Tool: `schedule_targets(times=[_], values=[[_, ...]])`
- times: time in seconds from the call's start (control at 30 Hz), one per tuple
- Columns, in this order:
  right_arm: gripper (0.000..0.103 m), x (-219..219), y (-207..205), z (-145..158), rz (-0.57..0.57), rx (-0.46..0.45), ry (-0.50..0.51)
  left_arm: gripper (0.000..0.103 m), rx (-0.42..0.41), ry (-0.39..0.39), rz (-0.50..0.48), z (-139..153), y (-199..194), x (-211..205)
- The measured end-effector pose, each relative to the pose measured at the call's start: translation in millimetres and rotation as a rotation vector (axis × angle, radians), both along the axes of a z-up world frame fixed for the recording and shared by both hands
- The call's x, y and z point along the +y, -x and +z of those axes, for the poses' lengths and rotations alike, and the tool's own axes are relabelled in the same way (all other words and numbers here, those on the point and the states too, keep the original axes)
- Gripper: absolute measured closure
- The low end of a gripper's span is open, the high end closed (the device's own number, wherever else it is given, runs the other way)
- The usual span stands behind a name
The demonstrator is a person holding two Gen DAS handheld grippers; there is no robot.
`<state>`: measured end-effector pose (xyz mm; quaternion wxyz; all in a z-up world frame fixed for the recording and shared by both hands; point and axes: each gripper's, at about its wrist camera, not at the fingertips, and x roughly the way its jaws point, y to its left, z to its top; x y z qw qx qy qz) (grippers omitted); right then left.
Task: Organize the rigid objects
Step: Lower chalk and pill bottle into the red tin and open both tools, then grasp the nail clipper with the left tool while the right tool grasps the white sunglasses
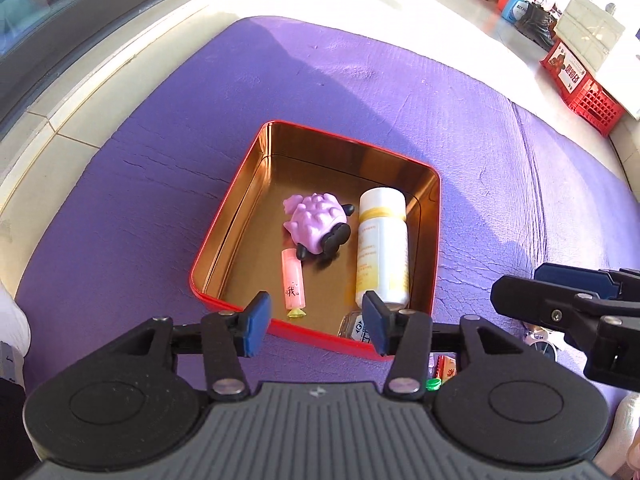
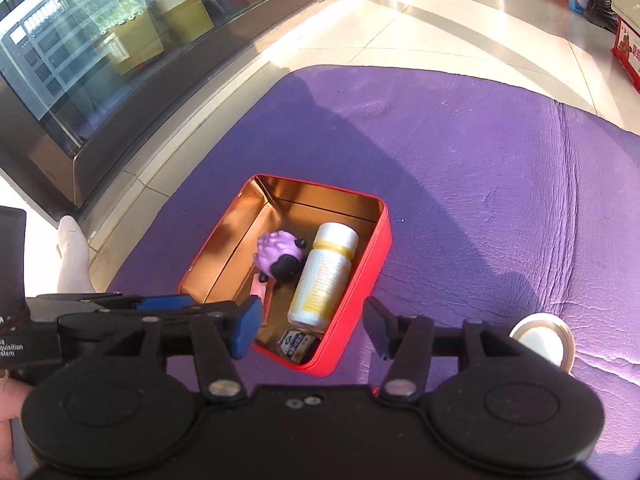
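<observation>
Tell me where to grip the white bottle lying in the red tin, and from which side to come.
Grip the white bottle across its body, coming straight down from above. It lies on its side along the red tin's wall, so only the top is free; the purple toy leaves a narrow gap on the other flank.

A purple mat [image 1: 360, 92] lies on a pale tiled floor [image 2: 460, 28]. Beyond the mat's far right corner stand a red crate [image 1: 592, 98] (printed red carton atop it) and a blue container [image 1: 514, 4]. A glass-fronted cabinet [image 2: 100, 52] runs along the mat's left edge.
</observation>
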<state>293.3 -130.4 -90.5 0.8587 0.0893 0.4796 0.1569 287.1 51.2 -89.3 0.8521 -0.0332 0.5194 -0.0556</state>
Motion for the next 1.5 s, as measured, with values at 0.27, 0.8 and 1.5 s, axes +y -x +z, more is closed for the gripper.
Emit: schedule_targets(times=[0.27, 0.8, 1.5], values=[[0.028, -17.8, 45.8, 22.3, -0.009, -0.048, 0.015, 0.047, -0.056, 0.018, -0.01, 34.0, 36.2, -7.8], [0.0, -77.5, 132.8, 29.4, -0.114, -0.12, 0.053, 0.022, -0.166, 0.029, -0.07, 65.1, 105.6, -39.8], [0.002, -126.2, 137.9, -58.2, -0.149, 0.047, 0.153, 0.022, 0.023, -0.011, -0.295, -37.2, 173.7, -117.9]])
